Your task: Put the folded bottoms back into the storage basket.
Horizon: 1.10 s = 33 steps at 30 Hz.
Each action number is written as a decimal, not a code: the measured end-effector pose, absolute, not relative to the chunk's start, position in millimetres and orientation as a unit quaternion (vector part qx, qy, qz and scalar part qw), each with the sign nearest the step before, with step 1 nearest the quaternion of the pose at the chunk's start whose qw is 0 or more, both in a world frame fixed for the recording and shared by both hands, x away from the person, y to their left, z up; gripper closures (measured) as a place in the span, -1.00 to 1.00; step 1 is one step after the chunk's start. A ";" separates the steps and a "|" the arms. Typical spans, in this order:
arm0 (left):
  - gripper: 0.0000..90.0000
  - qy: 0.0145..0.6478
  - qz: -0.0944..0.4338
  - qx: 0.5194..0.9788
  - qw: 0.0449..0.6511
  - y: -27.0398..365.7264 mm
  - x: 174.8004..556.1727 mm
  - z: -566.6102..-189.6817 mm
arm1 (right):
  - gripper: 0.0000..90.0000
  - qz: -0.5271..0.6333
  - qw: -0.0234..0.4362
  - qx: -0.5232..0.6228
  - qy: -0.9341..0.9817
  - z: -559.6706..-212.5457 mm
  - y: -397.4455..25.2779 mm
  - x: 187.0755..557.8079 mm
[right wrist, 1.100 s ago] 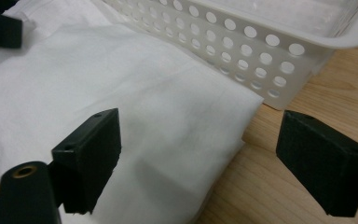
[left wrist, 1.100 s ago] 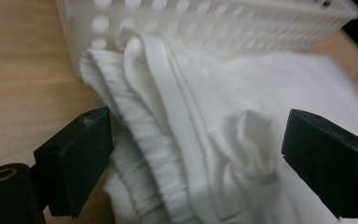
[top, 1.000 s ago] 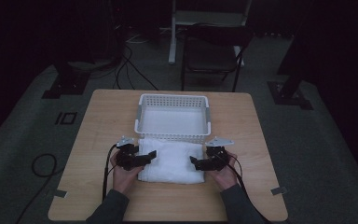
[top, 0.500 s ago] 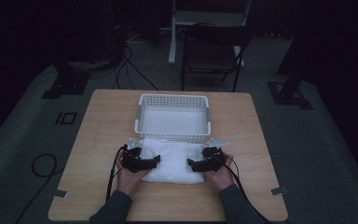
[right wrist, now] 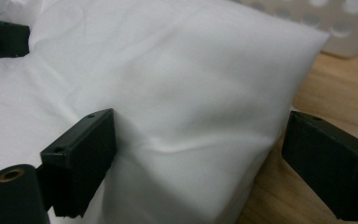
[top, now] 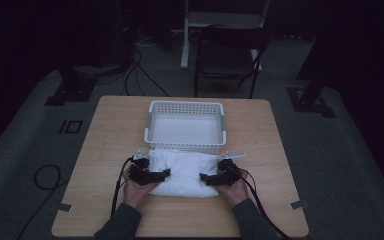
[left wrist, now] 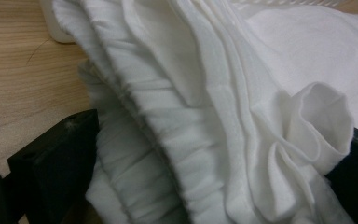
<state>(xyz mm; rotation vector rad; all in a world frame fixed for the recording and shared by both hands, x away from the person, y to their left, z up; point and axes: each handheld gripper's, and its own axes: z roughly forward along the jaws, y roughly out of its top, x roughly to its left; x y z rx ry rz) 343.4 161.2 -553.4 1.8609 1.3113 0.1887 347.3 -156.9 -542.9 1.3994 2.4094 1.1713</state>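
Observation:
A folded white cloth [top: 185, 172] lies on the wooden table [top: 105, 130], just in front of a white plastic basket [top: 185, 145]. My left gripper [top: 157, 176] sits at the cloth's left edge. In the left gripper view its jaws stand wide apart, and the bunched, layered cloth [left wrist: 205, 93] fills the space between them [left wrist: 214, 135]. My right gripper [top: 210, 178] is at the cloth's right edge, open [right wrist: 198, 126], straddling a smooth corner of the cloth [right wrist: 168, 70]. A jaw of the left gripper [right wrist: 0, 37] pokes in at the far side of the cloth.
The basket [right wrist: 317, 18] stands right behind the cloth and looks empty. Bare tabletop runs on both sides and along the near edge [top: 180, 215]. A chair [top: 227, 55] and cables [top: 140, 65] are on the floor beyond the table.
Both hands have drawn slightly toward the near edge, and the grippers have slid inward over the cloth's left and right edges. The basket has stayed put.

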 end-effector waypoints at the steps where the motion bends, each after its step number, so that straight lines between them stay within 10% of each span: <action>1: -0.99 0.523 0.075 0.741 0.414 160.9 343.3 -553.2 | -0.79 0.388 0.055 0.466 0.793 -543.7 -157.4 347.8; 33: -0.52 0.514 0.002 0.748 0.421 165.9 351.1 -548.1 | -0.44 0.442 -0.023 0.469 0.764 -553.0 -162.2 354.6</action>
